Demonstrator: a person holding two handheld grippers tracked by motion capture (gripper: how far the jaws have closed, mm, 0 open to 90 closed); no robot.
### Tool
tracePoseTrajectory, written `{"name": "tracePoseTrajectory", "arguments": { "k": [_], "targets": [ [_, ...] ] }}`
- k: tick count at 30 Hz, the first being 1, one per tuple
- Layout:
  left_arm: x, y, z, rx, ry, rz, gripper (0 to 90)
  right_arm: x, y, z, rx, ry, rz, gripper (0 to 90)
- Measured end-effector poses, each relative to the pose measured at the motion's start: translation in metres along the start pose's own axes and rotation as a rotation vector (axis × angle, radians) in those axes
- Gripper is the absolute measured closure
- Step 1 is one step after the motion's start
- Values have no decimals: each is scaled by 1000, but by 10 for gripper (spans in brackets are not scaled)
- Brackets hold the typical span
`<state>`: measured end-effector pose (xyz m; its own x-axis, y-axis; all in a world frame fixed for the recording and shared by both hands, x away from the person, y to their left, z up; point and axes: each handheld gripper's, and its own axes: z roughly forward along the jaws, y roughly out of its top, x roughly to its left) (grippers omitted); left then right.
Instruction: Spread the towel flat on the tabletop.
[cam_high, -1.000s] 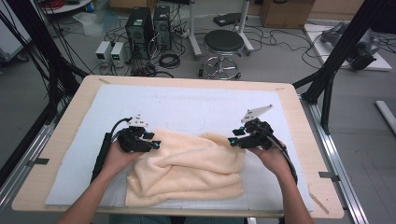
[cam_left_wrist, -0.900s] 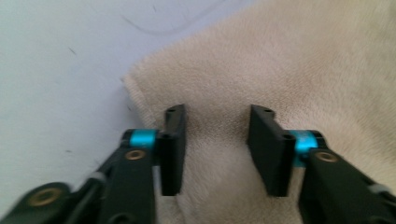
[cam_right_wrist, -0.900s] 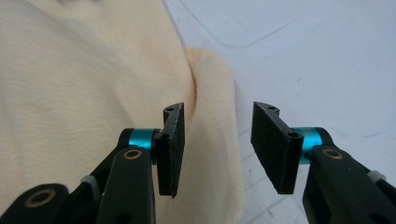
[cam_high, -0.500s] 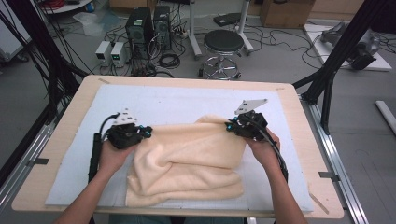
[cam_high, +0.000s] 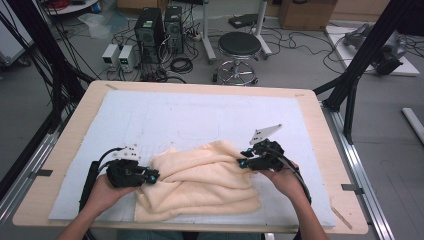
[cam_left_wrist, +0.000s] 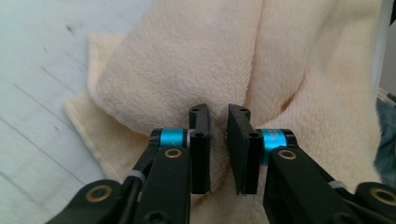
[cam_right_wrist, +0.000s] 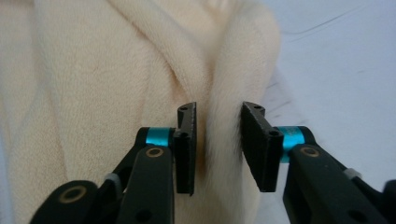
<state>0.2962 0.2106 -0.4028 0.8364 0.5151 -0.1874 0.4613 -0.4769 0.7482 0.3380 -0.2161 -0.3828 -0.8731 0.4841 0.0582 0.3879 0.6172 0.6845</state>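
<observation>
Towel (cam_high: 202, 180) on the table (cam_high: 310, 107), left claw (cam_high: 152, 176) at its left edge, right claw (cam_high: 242, 161) at its right.

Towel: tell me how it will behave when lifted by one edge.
Likely floppy: the towel lies in soft, rumpled folds and would probably sag and unfold. Its thick pile suggests it is light and grippy rather than slippery.

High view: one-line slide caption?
Two hand-held grippers flank a rumpled cream terry towel on a white-topped wooden table.

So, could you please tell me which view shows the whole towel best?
The high view: the cream towel lies bunched on the table, all edges visible. Both gripper views show close-up folds between their jaws.
</observation>
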Motion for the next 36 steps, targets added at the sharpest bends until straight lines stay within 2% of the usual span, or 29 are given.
{"name": "tracePoseTrajectory", "arguments": {
  "k": [3,5,6,8,9,10,12,14,16,17,19,21,24,29,33,36],
  "targets": [
    [8,18,-2,-51,24,4,684,-4,2,-8,-12,-9,9,619],
    [15,28,1,-74,43,0,625,-7,2,-4,22,19,15,599],
    [18,32,5,-77,65,5,596,-8,2,0,41,19,13,587],
    [26,37,15,-66,98,3,491,-12,0,7,77,14,28,554],
    [30,39,22,-59,104,-3,470,-16,-1,11,94,7,31,551],
    [33,41,27,-36,108,-1,462,-19,-3,14,111,-5,54,552],
    [40,41,39,-12,115,-22,441,-27,-5,21,127,32,91,570],
    [46,39,52,44,108,-57,464,-28,-6,26,150,49,98,631],
    [49,36,60,113,107,-61,577,-27,-6,29,160,72,73,713],
    [48,35,61,112,120,-50,657,-26,-6,29,167,77,70,766],
    [47,36,57,98,109,-47,804,-24,-5,29,173,70,49,814],
    [43,37,53,96,114,-29,836,-24,-4,25,157,53,34,836],
    [37,39,42,69,119,-9,850,-20,-1,12,98,28,26,846],
    [19,42,13,-37,127,18,852,-10,3,-14,5,8,-2,848],
    [-2,42,-10,-78,116,68,852,4,8,-35,-31,14,-28,847],
    [-15,35,-20,-89,83,87,851,20,9,-44,-32,45,-67,847]
  ]
}}
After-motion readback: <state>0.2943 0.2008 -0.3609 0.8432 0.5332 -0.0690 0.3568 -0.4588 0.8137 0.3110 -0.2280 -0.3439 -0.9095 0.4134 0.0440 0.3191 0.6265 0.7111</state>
